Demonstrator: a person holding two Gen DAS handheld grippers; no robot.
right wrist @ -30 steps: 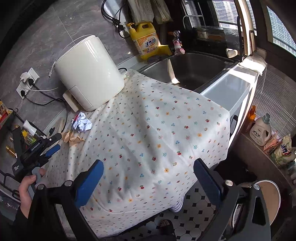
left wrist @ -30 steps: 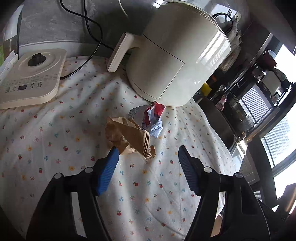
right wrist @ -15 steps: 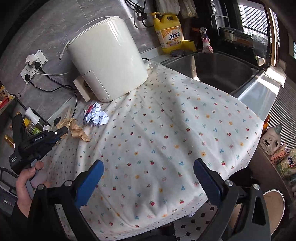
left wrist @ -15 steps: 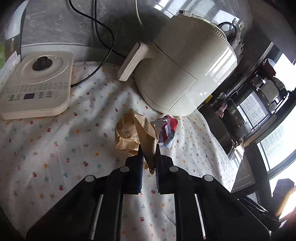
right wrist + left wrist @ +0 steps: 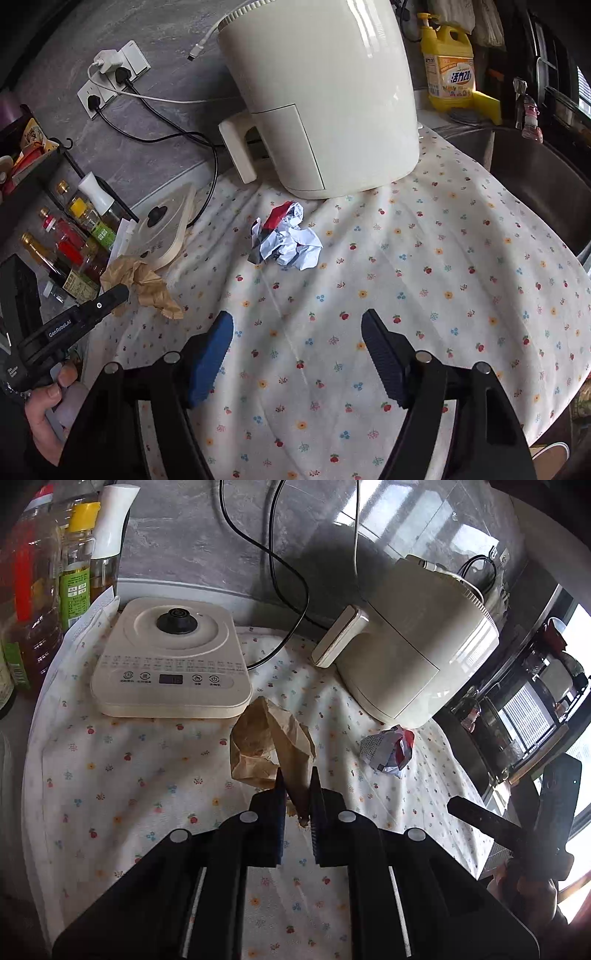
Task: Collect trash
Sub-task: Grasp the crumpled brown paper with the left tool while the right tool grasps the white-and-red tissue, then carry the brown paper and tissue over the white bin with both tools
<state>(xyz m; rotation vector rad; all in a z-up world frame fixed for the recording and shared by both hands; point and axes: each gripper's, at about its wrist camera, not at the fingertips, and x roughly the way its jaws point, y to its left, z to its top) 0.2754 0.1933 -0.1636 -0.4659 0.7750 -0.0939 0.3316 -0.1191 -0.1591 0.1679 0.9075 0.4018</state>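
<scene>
A crumpled brown paper bag hangs just over the flowered cloth, and my left gripper is shut on its lower corner. From the right wrist view the same brown bag shows at the left, with the left gripper clamped on it and a hand below. A crumpled white, red and black paper ball lies on the cloth in front of the air fryer; it also shows as the paper ball in the left wrist view. My right gripper hovers short of the ball, its jaws closing with nothing between them.
A cream air fryer stands behind the ball. A flat cream kettle base sits left, with oil and sauce bottles beyond it. Cables run to wall sockets. A sink and yellow detergent bottle are at the right.
The left gripper shut on the brown bag and carried it left, away from the paper ball. The right gripper moved in toward the ball and its jaws narrowed.
</scene>
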